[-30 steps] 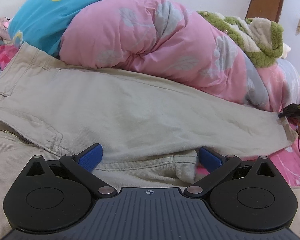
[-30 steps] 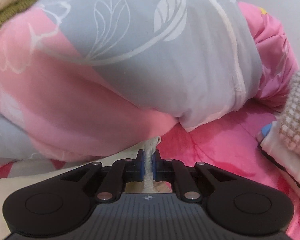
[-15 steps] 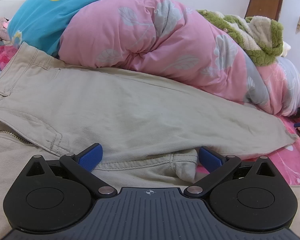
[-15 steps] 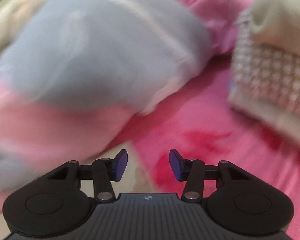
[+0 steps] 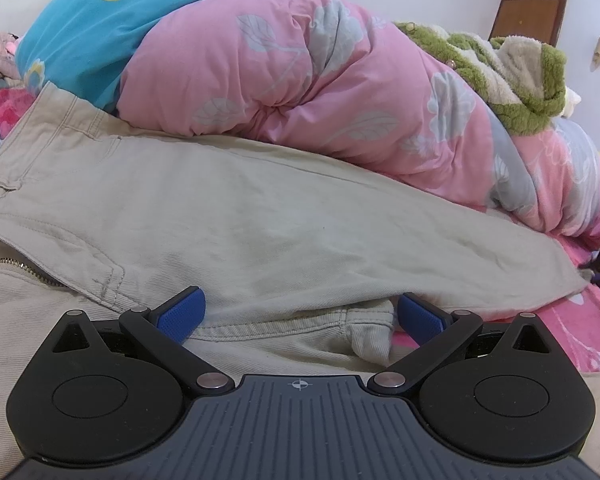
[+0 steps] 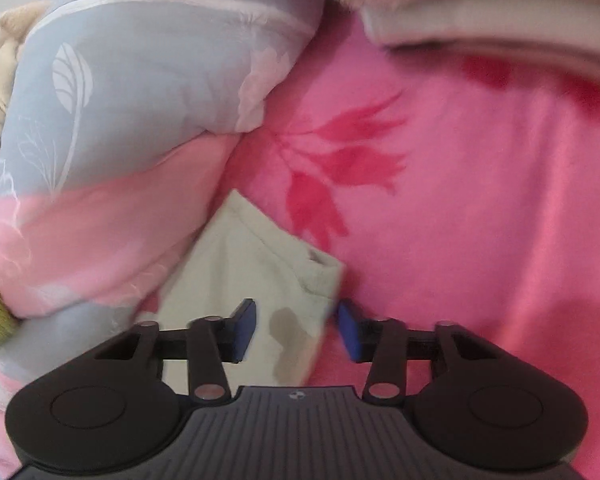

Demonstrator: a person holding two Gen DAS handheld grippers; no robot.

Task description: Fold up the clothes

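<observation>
**Trousers lengthwise on bed, both tongs open**

Beige trousers [image 5: 260, 216] lie flat on the pink bedsheet [image 6: 480, 200], pressed against the pink quilt [image 5: 300, 80]. Long axis runs across my view: waistband far left, hem far right. My left gripper [image 5: 300, 314] is spread wide, straddling the near edge at mid-leg, holding nothing. My right gripper [image 6: 296, 330] is also spread wide, empty, with the hem end [image 6: 260, 264] between and just ahead of its pads. Right is nearer the hem; left nearer the waist.
</observation>
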